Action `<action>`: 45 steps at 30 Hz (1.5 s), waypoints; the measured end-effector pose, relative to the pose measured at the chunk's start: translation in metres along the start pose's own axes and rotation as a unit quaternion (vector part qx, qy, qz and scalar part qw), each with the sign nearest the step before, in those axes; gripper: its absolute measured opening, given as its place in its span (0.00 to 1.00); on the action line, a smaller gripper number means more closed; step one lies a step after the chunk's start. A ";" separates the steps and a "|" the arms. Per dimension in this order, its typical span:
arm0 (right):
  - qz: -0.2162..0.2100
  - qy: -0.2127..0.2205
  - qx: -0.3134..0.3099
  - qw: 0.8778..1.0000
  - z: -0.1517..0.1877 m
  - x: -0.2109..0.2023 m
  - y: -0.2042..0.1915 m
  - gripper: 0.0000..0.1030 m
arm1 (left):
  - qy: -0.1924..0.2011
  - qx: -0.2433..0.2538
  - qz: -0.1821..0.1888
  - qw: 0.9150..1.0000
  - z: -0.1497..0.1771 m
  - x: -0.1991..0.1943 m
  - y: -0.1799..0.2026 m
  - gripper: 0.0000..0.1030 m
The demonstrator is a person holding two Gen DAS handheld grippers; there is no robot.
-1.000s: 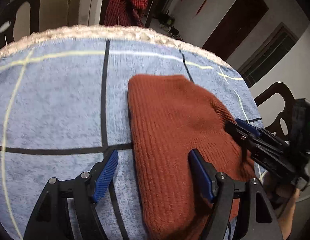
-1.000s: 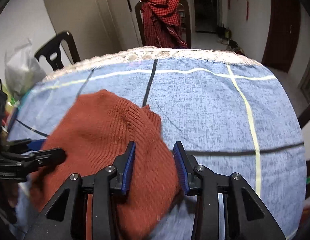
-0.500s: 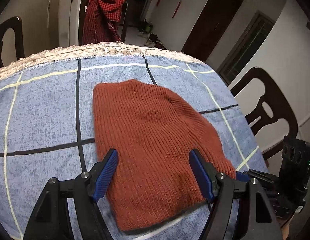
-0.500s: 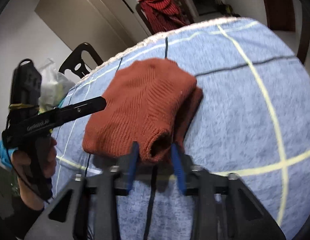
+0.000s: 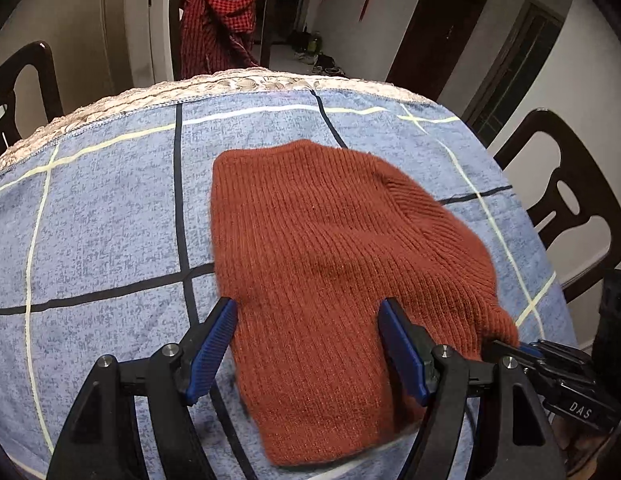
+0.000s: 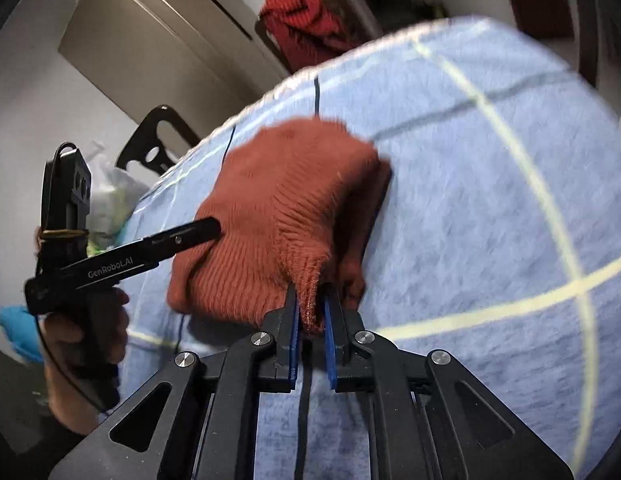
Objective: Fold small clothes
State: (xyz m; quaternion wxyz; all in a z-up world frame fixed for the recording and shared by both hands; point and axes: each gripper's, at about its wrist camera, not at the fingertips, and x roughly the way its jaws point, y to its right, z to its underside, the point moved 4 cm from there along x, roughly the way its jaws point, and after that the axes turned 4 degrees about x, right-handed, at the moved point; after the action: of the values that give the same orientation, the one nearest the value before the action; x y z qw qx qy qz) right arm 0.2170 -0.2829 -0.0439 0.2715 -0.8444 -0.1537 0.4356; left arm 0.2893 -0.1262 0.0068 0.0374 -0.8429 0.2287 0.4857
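Nearest in the right wrist view, the right claw (image 6: 310, 312) has just been closing and now pinches a near corner of the rust-red ribbed knit garment (image 6: 286, 208) between its blue pads (image 6: 293, 340), the knit bunched up into a ridge that rises from the grip. The garment lies on the desk, which is covered by a blue cloth with dark and pale yellow lines (image 6: 490, 208). To the left in that view a hand (image 6: 82, 336) grips the handle of the left claw, whose black finger (image 6: 182, 236) reaches to the garment's left edge.

In the left wrist view the left claw (image 5: 308, 344) stands wide apart over the near part of the garment (image 5: 330, 260), with knit between its blue pads (image 5: 212, 346) but not pressed by them; whether the tips touch the fabric cannot be told. At the lower right the right claw (image 5: 506, 346) meets the garment's right corner. The rest of the garment spreads flat towards the middle of the cloth (image 5: 102, 220).

Beyond the far desk edge, trimmed in pale lace (image 5: 230, 84), stands a dark wooden chair (image 5: 174, 32) draped with a red and black checked cloth (image 5: 218, 16). Another dark chair (image 5: 566, 196) stands at the right, and a dark door (image 5: 438, 20) is behind.
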 end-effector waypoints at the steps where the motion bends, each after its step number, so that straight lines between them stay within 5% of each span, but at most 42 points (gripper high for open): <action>1: 0.001 -0.002 -0.001 1.000 0.001 0.002 0.001 0.10 | -0.002 0.001 -0.003 1.000 0.001 0.001 -0.001 0.73; 5: 0.024 0.003 -0.010 1.000 -0.001 -0.002 0.001 0.24 | -0.010 -0.020 0.009 1.000 0.005 0.003 -0.007 0.73; 13: 0.095 0.099 -0.105 0.985 -0.038 -0.031 -0.029 0.24 | 0.057 0.018 0.011 0.998 -0.011 -0.033 0.007 0.73; 16: 0.084 0.082 -0.152 0.981 -0.061 -0.004 -0.046 0.24 | 0.048 0.005 0.060 0.997 -0.014 -0.026 0.015 0.73; 20: 0.084 -0.001 -0.161 0.983 -0.076 0.042 -0.036 0.24 | 0.026 0.016 0.043 0.999 -0.006 -0.007 0.018 0.73; 26: 0.120 0.008 -0.176 0.977 -0.085 0.049 -0.015 0.24 | 0.030 0.048 0.029 0.998 0.000 -0.006 0.022 0.73; 31: 0.070 0.045 -0.171 0.982 -0.112 0.032 -0.024 0.24 | 0.036 0.041 0.030 0.998 -0.002 -0.010 0.022 0.73; 36: 0.028 -0.044 -0.145 0.988 -0.125 0.074 -0.013 0.27 | 0.034 0.049 0.020 0.998 -0.001 -0.006 0.024 0.73; 39: 0.019 -0.050 -0.150 0.987 -0.120 0.076 -0.013 0.27 | 0.032 0.050 0.016 0.998 -0.001 -0.005 0.024 0.73; 41: -0.008 -0.056 -0.146 0.988 -0.118 0.071 -0.015 0.06 | 0.031 0.051 0.014 0.998 -0.003 -0.004 0.024 0.73; 45: 0.001 -0.033 -0.162 0.986 -0.123 0.061 -0.022 0.05 | 0.033 0.056 0.007 0.998 -0.006 -0.002 0.028 0.73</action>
State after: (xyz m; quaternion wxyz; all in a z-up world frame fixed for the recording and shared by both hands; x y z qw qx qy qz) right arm 0.3525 -0.2754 -0.0124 0.1260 -0.8625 -0.2305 0.4325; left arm 0.2816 -0.1519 0.0155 0.0732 -0.8531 0.2628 0.4447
